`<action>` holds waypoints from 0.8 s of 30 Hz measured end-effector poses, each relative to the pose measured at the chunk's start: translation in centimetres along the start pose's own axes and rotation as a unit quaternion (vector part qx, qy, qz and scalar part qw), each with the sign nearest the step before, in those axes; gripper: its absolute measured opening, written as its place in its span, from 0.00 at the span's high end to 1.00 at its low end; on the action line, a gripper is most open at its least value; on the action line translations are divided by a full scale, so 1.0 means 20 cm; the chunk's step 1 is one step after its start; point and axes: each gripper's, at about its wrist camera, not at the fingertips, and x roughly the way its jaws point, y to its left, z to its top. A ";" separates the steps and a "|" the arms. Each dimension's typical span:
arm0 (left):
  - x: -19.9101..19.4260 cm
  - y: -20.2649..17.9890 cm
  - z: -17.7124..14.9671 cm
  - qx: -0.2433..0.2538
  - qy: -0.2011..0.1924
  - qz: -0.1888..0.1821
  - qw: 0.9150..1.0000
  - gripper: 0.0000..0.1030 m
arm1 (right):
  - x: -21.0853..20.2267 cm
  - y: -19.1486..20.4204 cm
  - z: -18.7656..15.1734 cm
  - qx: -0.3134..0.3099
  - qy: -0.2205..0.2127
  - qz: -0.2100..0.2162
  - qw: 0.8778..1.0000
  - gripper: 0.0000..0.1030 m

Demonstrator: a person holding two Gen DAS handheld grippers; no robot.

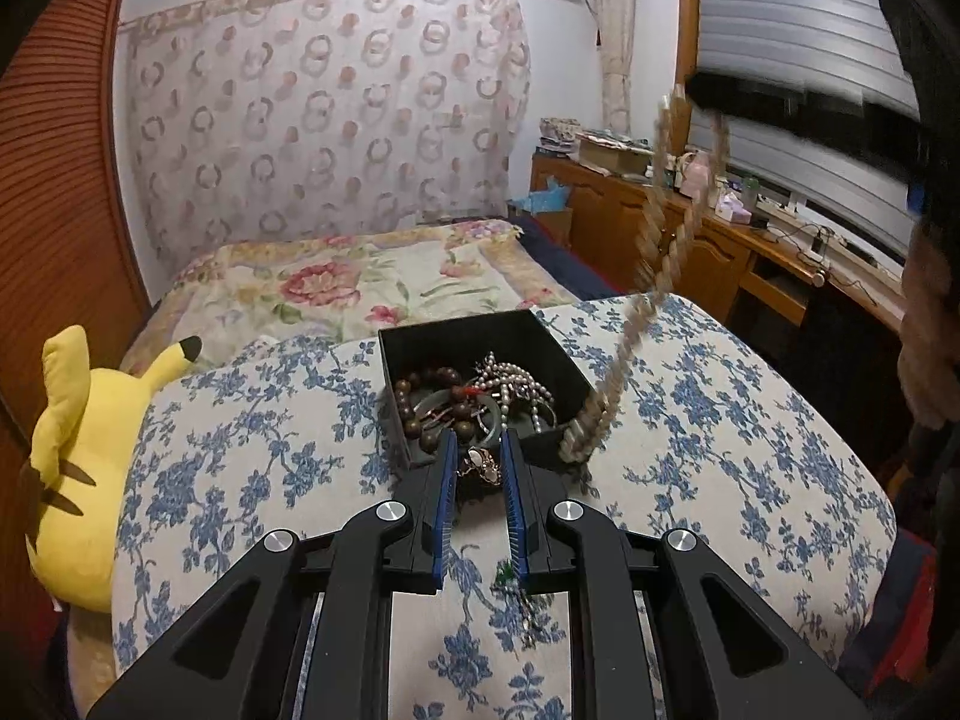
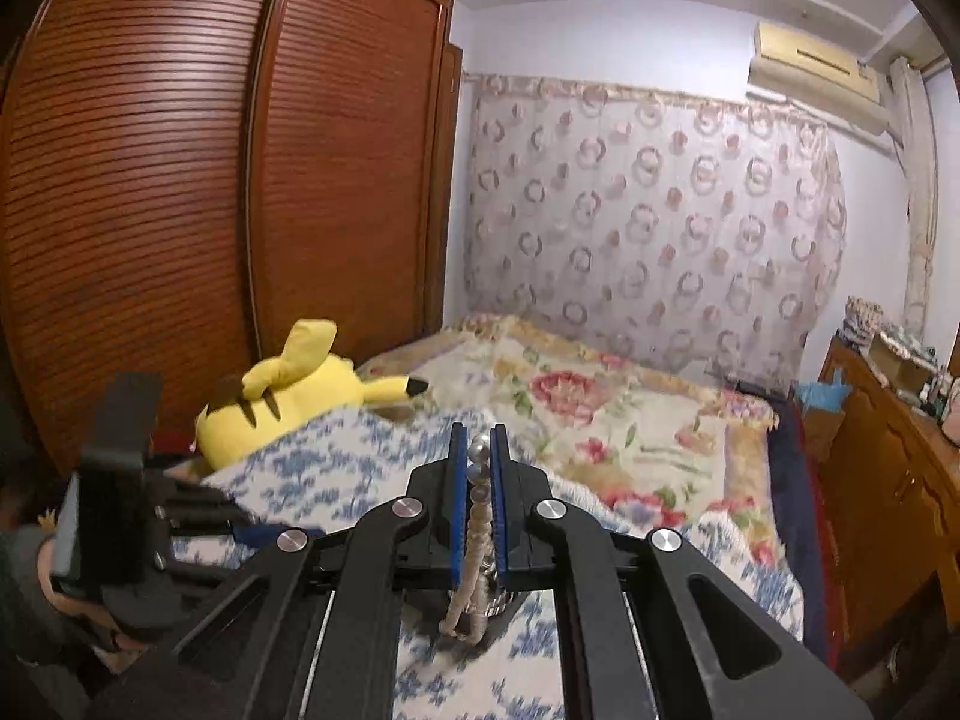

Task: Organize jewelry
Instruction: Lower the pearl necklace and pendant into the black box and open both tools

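An open black box point(image 1: 528, 330) sits on a blue-flowered cushion point(image 1: 252, 456). It holds brown wooden beads point(image 1: 432, 381), a pearl strand point(image 1: 510, 381) and a pale bangle. My left gripper point(image 1: 478, 437) is at the box's near edge, shut on a small gold ornament point(image 1: 480, 467). The right gripper point(image 1: 708, 90) is blurred and raised at the upper right. A long beige bead necklace point(image 1: 651, 240) hangs from it down to the box's right corner. In the right wrist view, that gripper point(image 2: 478, 432) is shut on the necklace point(image 2: 480, 516), with silver beads at the fingertips.
A small green-stone piece with a chain point(image 1: 519, 591) lies on the cushion under my left gripper. A yellow plush toy point(image 1: 78, 468) lies to the left. Behind are a bed with a floral quilt point(image 1: 360, 282), a brown wardrobe point(image 2: 180, 180) and a wooden desk point(image 1: 720, 240).
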 end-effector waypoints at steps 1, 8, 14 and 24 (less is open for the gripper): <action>0.01 0.00 0.01 0.001 0.000 0.001 1.000 0.87 | 0.00 -0.01 0.03 -0.003 -0.006 -0.004 1.000 0.92; 0.11 0.04 0.08 -0.005 0.003 0.002 1.000 0.87 | 0.07 -0.05 0.19 -0.015 -0.021 -0.021 0.999 0.92; 0.19 0.03 0.11 -0.006 0.009 0.000 1.000 0.86 | 0.19 -0.07 0.13 -0.017 0.008 -0.028 0.999 0.92; 0.21 0.06 0.09 -0.016 0.012 0.004 1.000 0.65 | 0.41 -0.12 -0.12 0.021 0.080 -0.013 0.996 0.90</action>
